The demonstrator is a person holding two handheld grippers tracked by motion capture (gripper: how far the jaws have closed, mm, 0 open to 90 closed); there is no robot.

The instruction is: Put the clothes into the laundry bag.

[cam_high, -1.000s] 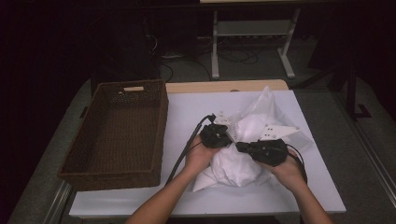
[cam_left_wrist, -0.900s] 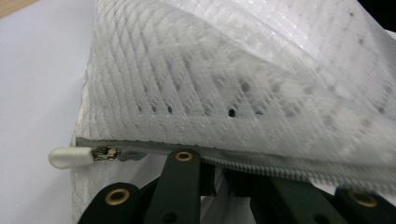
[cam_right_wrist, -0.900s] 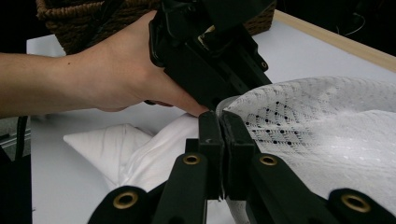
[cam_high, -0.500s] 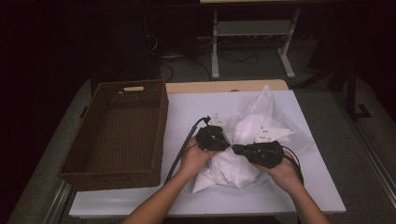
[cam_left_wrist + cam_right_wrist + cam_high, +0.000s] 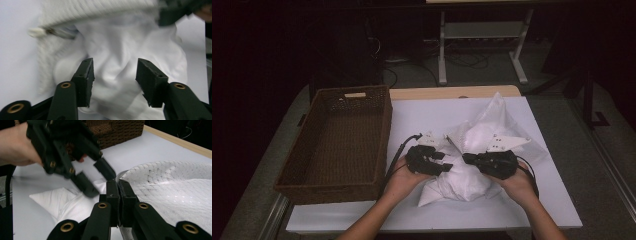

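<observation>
A crumpled white garment with a lacy knit layer lies in the middle of the white table. My left gripper sits at its left edge, pointing right. Its jaws have just been opening and stand apart over a soft white fold, with the pads clear of the cloth. My right gripper faces it from the right. It is shut on a thin edge of the garment. The left gripper hangs blurred just beyond those tips.
A brown wicker basket stands empty on the left side of the table, also seen behind the left hand as the basket. A cable trails from the left gripper along the basket's side. Dark floor and a metal stand lie beyond the table.
The left gripper has let go of the cloth, opened its jaws, and slid left and toward the person. The right gripper has stayed put, still shut.
</observation>
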